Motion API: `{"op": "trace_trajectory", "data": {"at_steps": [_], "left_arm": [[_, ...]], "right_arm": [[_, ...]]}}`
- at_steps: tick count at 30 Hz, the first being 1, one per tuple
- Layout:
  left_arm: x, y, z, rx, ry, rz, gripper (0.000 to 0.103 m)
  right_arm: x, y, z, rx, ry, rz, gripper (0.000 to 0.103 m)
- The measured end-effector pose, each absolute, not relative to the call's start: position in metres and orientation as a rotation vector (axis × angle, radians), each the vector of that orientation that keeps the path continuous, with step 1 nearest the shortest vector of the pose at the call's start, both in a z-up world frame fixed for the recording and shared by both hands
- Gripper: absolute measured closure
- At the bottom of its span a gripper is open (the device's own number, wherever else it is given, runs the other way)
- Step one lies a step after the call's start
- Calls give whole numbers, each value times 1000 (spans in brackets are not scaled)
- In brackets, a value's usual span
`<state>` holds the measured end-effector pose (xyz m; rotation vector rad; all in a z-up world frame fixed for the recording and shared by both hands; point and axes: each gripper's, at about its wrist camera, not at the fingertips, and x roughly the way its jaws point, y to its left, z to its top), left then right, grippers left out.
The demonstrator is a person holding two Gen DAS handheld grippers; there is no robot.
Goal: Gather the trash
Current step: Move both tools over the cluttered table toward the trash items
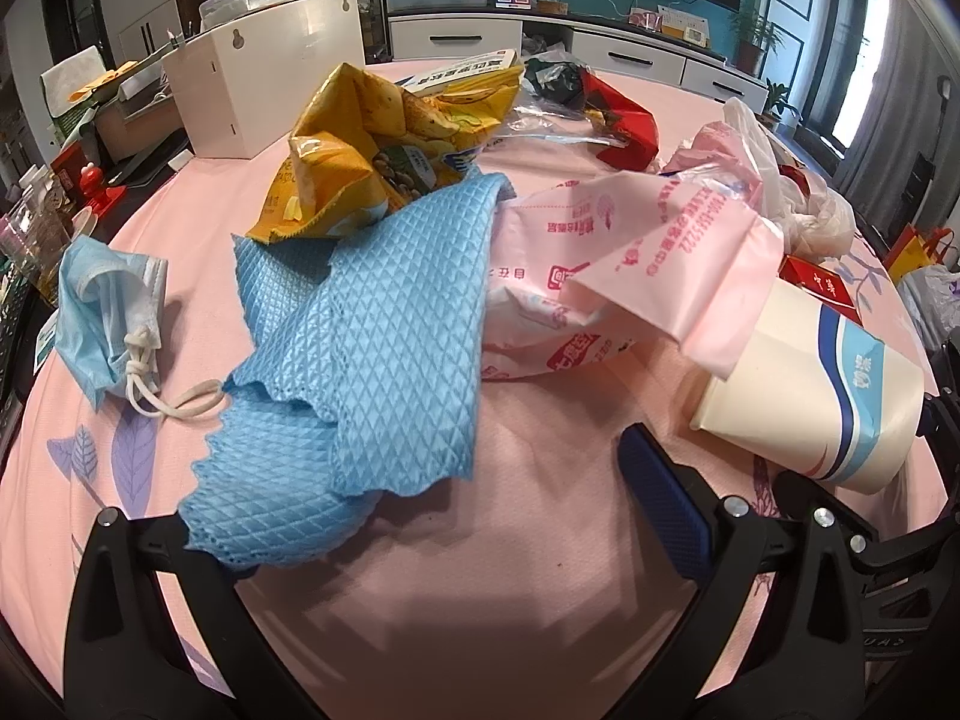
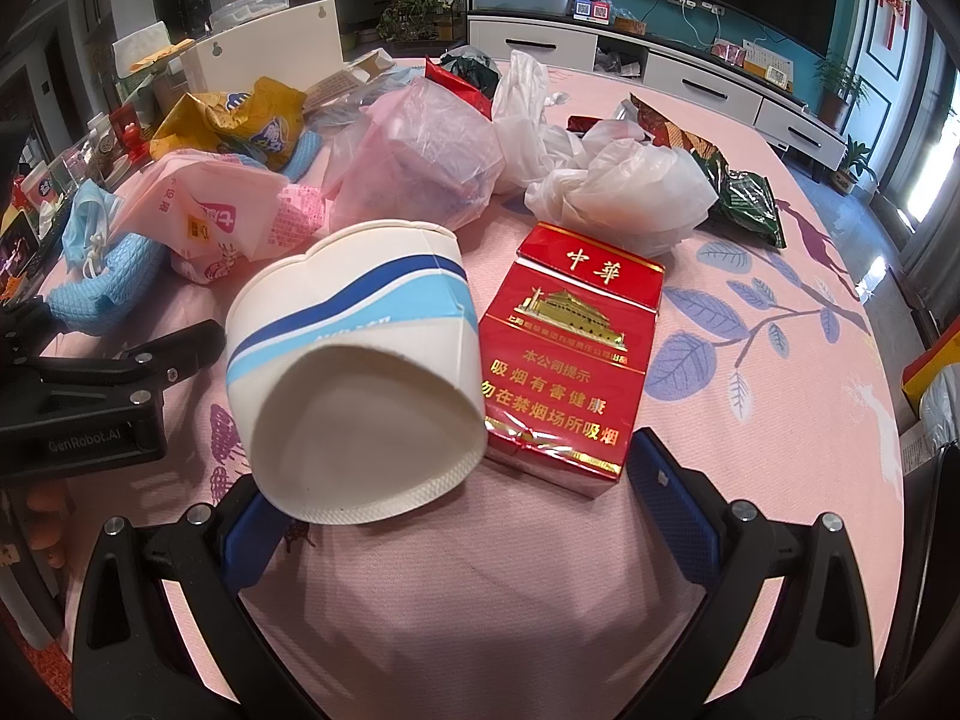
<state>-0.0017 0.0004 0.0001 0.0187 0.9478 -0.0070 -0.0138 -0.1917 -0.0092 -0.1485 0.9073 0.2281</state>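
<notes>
Left wrist view. Left gripper (image 1: pixel 420 516) tilted down at the pink leaf-printed tabletop (image 1: pixel 510 540), jaws spread fully, nothing between them. Right pad bare over the cloth cover; the left finger is partly covered by the near corner of a blue diamond-weave cleaning cloth (image 1: pixel 360 360), which lies draped, long axis running away and up toward a crumpled yellow snack bag (image 1: pixel 366 144). Whether the cloth touches the finger I cannot tell. A pale blue face mask with white ear loops (image 1: pixel 108 312) lies to the left, apart from the cloth. A pink printed plastic wrapper (image 1: pixel 630 252) sits right of centre; behind it a red foil wrapper (image 1: pixel 624 120). At the far right, a crushed white paper cup with blue stripes (image 1: pixel 810 384) lies on its side.

Right wrist view. Right gripper (image 2: pixel 456 516) also angled down, jaws at full spread, holding nothing. The crushed cup (image 2: pixel 360 372) lies directly ahead, mouth toward the camera, its rim overlapping the left finger in the picture; axis runs roughly along the gripper's pointing line. Just beside it to the right, touching or nearly so, a red cigarette pack with gold print (image 2: pixel 570 360), long axis also pointing away. Crumpled white plastic bags (image 2: pixel 624 192) behind. Left gripper body visible at the left edge.

Judgement: the right gripper is nearer the cup and pack, the left nearer the cloth. No bin in view.
</notes>
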Motion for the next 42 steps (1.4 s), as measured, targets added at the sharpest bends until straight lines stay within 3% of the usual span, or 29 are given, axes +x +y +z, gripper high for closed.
{"op": "trace_trajectory", "data": {"at_steps": [7,14,26,30,36,42], "left_arm": [[-21,1,3,18,1013,-48,2],[-39,7,50,13,976,-154,3],[-27,15,177,-30,700,-132,2],[-23,24,168,-59,696,-137,2],[-12,33,123,-99,827,-141,3],[-10,24,108,-21,825,-96,3]], "right_arm": [[-12,-195,-9,-139,907,219,2],[-25,-191,-4,-159,959,241,2],[-51,-184,145,-60,639,221,2],[-38,-176,165,-18,601,199,2],[-20,-165,125,16,703,210,2],[-21,-181,108,48,728,125,2]]}}
